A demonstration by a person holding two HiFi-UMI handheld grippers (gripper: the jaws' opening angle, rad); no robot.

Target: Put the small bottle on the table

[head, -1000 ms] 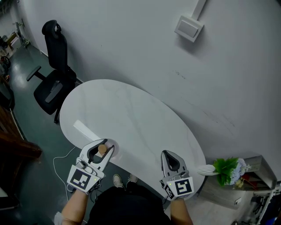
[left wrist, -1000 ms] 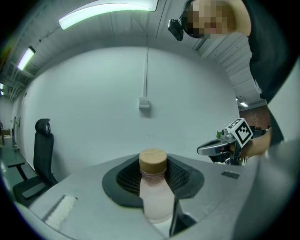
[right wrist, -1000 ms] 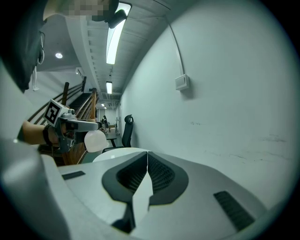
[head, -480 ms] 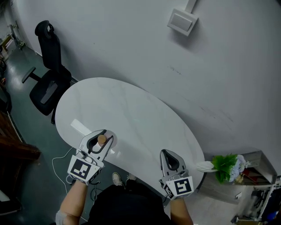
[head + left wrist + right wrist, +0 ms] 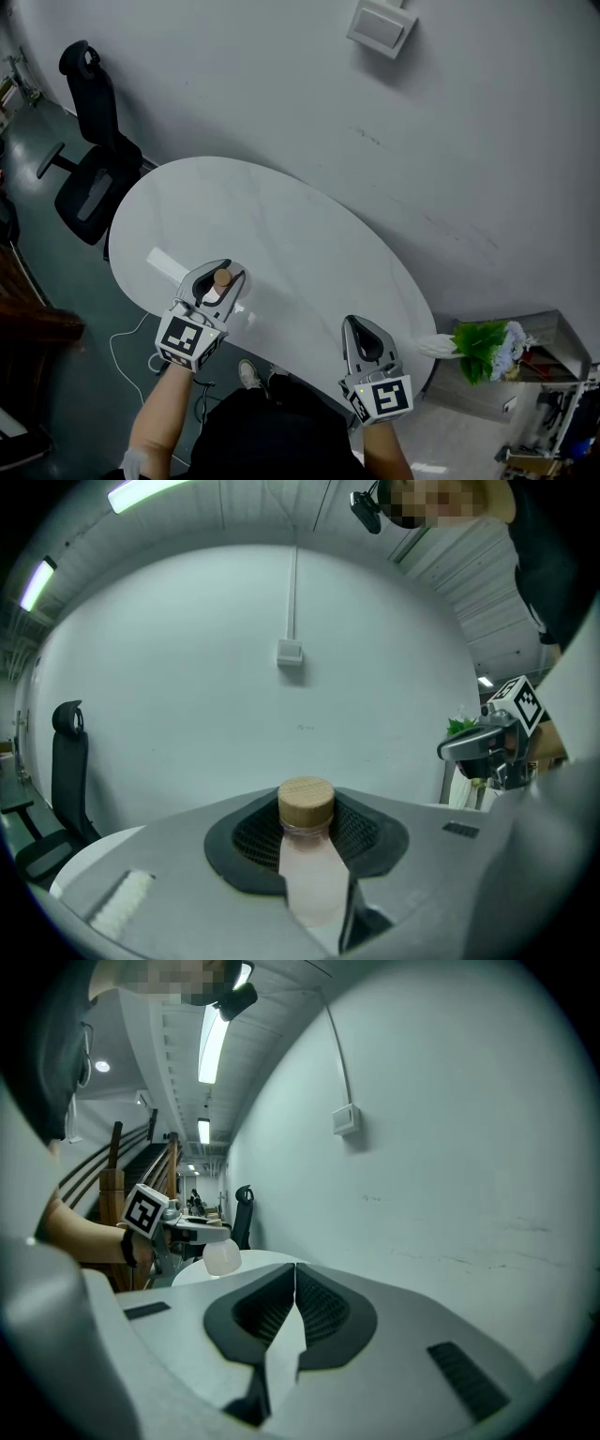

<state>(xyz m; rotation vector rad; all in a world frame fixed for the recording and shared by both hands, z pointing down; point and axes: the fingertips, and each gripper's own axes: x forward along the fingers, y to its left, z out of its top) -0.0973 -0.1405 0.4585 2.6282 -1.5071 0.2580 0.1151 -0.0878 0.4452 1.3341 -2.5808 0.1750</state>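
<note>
Left tool (image 5: 221, 272): clamped on cork-capped small bottle (image 5: 307, 846), over desk (image 5: 281, 234), 8 o'clock edge.
Right tool (image 5: 361, 330): jaws together, 5 o'clock.

Open table (image 5: 300, 244) fwd, wall (image 5: 281, 94) beyond

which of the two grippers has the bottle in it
The left gripper: its jaws are shut on the small bottle with the tan cap. The right gripper has its jaws together with nothing between them.

left hand-held gripper (image 5: 223, 277): pale grey shell, black ribbed pads | right hand-held gripper (image 5: 356, 325): same | left cube (image 5: 186, 339), right cube (image 5: 384, 397): white, black square markers | garment (image 5: 272, 441): black | shoe (image 5: 249, 379): pale
</note>
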